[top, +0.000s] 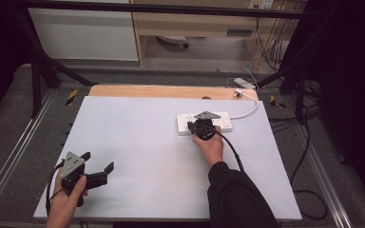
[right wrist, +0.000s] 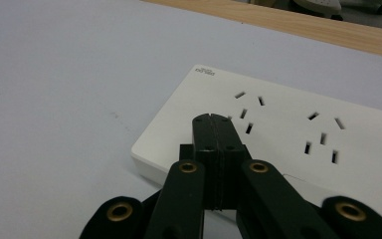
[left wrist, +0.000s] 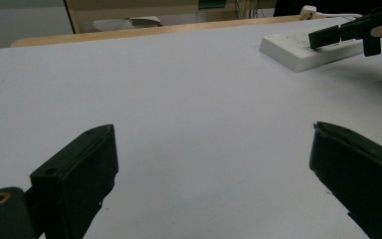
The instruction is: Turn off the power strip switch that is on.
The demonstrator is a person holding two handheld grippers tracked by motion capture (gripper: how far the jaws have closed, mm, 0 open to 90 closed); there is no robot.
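right claw (right wrist: 214, 119), pressed together, is hovering over the strip (top: 221, 124); pushing its end down risks tipping or sliding it; left claw (left wrist: 214, 164) is spread.

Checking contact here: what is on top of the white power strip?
The right gripper, jaws shut with nothing between them, sits over the near end of the power strip. Bare sockets show beside it. Whether the tips touch the surface is hidden.
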